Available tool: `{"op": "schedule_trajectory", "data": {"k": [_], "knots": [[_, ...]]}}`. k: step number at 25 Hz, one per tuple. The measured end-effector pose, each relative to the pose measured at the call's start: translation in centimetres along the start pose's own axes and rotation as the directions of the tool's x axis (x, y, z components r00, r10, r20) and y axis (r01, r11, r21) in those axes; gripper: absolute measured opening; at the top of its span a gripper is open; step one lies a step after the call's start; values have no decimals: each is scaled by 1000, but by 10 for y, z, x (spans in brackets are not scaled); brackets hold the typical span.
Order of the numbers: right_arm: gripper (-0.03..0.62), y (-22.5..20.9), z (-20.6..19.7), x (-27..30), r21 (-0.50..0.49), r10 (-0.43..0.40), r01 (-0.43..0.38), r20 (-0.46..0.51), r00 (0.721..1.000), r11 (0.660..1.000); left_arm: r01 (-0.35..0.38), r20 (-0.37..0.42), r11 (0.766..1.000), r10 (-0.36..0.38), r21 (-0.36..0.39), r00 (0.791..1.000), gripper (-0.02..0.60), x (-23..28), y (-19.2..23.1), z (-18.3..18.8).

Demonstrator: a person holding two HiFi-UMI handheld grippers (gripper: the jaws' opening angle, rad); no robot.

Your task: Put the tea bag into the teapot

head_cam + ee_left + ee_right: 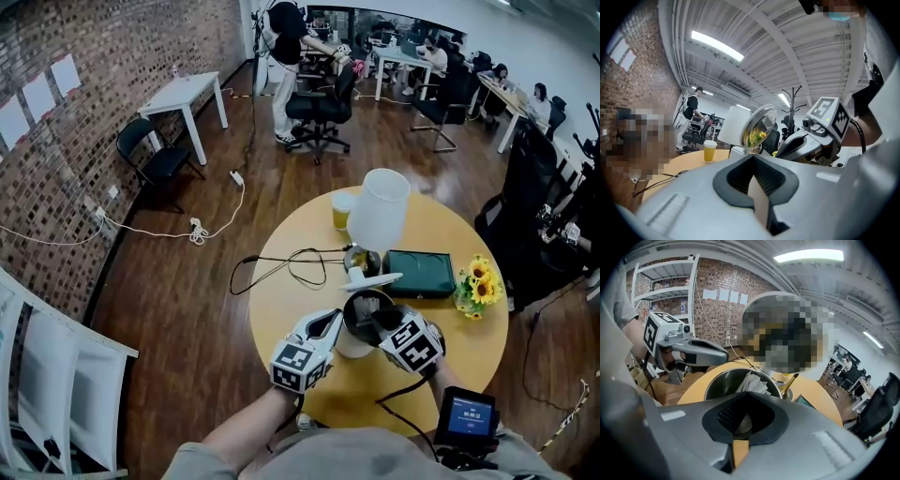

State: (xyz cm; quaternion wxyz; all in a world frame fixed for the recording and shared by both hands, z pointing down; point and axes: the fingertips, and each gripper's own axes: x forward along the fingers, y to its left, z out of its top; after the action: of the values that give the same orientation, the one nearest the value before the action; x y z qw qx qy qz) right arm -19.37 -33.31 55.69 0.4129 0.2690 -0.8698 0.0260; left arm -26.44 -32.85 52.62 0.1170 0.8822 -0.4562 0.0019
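The tea bag (752, 383) is a small, white, crumpled bit of paper. It sits right at the open mouth of the teapot (716, 386), partly down inside the shiny metal wall. The right tongs (749, 395) are just above the teapot's mouth and point down into it. They are closed, and the tea bag pokes out just past their tips, so I think they are pinching it by its near edge. The left tongs (752, 157) are closed too, just beside the teapot's left side. I see nothing between them and cannot tell if they grip any part of the teapot. The teapot's clear lid (761, 123) is tipped up and out of the way. The teapot stands on the round yellow desk (464, 352). A tea bag like this is likely very light, soft and floppy. It will bend and swing, not stay stiff. The paper is thin, so I think a hard squeeze or a tug against the teapot's rim could rip it and spill the tea leaves. The best place to hold it is probably the top edge, or a string or tag if it has one, though I can't see one here. A soft pinch should be enough. When let go inside the teapot, it should just drop, since it weighs so little.
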Motion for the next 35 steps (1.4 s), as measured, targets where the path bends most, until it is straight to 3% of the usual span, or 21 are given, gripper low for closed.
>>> {"op": "schedule_trajectory", "data": {"k": [3,7,12,16,21,35], "knots": [[11,2,1,7,-30,46,-48,-55,997,998,-6,1,1000,6,-13,1000,0,-3,6,-1],[12,4,-4,21,-153,83,-109,-166,983,982,-37,11,999,38,-28,999,0,-2,16,-5],[12,1,-19,36,-314,75,-184,-328,942,931,-60,1,997,60,-42,998,0,-5,20,-13],[12,1,-22,42,-377,62,-229,-406,912,897,-91,-4,995,91,-48,996,0,-10,26,-19],[18,-1,-23,45,-411,40,-234,-428,903,881,-104,-9,993,103,-64,995,0,-12,29,-20],[48,1,-22,47,-392,73,-240,-396,915,888,-100,0,993,100,-62,995,0,-6,27,-19]]}}
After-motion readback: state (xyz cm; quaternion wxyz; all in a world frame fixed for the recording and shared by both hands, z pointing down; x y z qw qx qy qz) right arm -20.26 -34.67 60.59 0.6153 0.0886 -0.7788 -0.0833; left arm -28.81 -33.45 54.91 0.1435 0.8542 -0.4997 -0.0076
